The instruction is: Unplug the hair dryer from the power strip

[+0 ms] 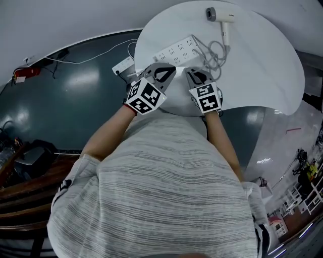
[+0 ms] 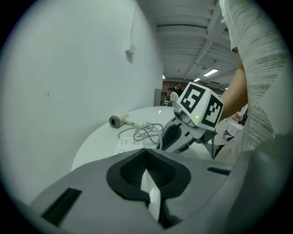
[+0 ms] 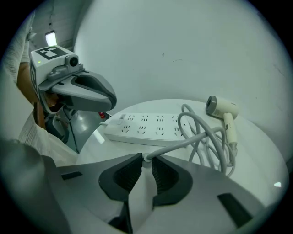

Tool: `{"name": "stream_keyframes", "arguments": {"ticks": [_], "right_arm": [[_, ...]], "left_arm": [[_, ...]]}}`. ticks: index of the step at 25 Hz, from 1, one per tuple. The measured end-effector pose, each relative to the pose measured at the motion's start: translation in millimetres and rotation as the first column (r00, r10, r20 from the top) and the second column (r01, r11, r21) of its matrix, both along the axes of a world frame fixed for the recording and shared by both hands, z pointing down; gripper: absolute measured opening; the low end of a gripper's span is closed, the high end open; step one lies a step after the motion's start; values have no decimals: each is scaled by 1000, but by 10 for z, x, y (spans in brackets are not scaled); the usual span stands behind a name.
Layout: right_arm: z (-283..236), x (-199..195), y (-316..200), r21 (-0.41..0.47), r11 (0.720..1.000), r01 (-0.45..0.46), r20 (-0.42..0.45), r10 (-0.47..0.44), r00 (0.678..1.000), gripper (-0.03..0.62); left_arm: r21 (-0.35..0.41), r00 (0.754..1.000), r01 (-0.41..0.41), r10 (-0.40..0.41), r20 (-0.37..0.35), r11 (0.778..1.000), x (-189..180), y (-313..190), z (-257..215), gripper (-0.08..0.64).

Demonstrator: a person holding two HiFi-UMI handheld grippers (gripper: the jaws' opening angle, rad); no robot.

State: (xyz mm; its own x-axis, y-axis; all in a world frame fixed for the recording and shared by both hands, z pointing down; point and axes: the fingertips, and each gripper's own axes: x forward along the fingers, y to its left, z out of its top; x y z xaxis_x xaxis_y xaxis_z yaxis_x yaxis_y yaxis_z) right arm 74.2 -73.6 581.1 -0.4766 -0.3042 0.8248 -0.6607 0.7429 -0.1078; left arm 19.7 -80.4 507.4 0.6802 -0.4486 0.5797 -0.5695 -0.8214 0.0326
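A white hair dryer (image 1: 218, 15) (image 3: 223, 109) (image 2: 118, 120) lies at the far side of the round white table (image 1: 272, 70). Its grey cable (image 1: 214, 53) (image 3: 208, 137) loops beside the white power strip (image 1: 176, 50) (image 3: 146, 125). My right gripper (image 3: 145, 160) (image 1: 196, 74) (image 2: 171, 137) is shut on the plug end of that cable, held clear of the strip, whose visible sockets show no plug. My left gripper (image 2: 146, 160) (image 1: 168, 69) (image 3: 98, 91) hovers above the strip's near end, jaws shut, with nothing I can make out in them.
A second white socket block (image 1: 122, 65) lies on the dark green floor left of the table, with a thin white lead trailing off. A dark wooden chair (image 1: 22, 174) stands at the lower left. The table's near edge is just under my grippers.
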Motion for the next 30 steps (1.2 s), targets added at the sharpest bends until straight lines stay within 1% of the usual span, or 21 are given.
{"name": "stream_keyframes", "arguments": {"ticks": [1, 3, 6, 10, 13, 18, 19, 21, 23, 25, 28, 30], "right_arm": [[4, 13, 1, -9, 1000, -19, 0, 19, 1000, 66], [-12, 42, 15, -34, 998, -53, 0, 53, 999, 118], [-122, 115, 38, -38, 993, -108, 14, 109, 994, 123], [-368, 198, 127, 3, 986, -166, 59, 166, 984, 123], [-602, 214, 230, 58, 981, -184, 104, 177, 979, 121], [-1046, 88, 380, 146, 971, -188, 214, 154, 965, 119], [-1146, 56, 409, 165, 969, -186, 236, 145, 961, 107], [-1354, -12, 462, 209, 961, -182, 284, 118, 952, 56], [-1566, -86, 502, 246, 952, -181, 344, 89, 935, 34], [-1722, -147, 541, 259, 948, -183, 395, 69, 916, 26], [-1829, -227, 595, 275, 948, -161, 420, 32, 907, 25], [-1888, -281, 612, 300, 942, -149, 432, 5, 902, 25]], "left_arm": [[-7, 1000, -9, 9, 0, 1000, 12, 36, -8, 6], [-15, 1000, -25, 25, -7, 1000, 37, 102, -42, 6], [-20, 999, -36, 35, -37, 999, 67, 179, -141, 6], [-12, 996, -50, 49, -76, 999, 66, 289, -288, 6], [2, 992, -57, 57, -112, 998, 67, 370, -425, 6], [19, 981, -68, 70, -180, 998, 45, 476, -695, 6], [20, 978, -71, 74, -196, 997, 41, 503, -751, 6], [27, 971, -79, 83, -222, 997, 32, 553, -863, 6], [40, 966, -83, 91, -241, 996, 23, 593, -965, 6], [61, 961, -91, 104, -255, 994, 25, 626, -1045, 6], [96, 954, -101, 124, -274, 990, 36, 647, -1116, 6], [104, 947, -103, 129, -295, 989, 48, 648, -1154, 6]]}}
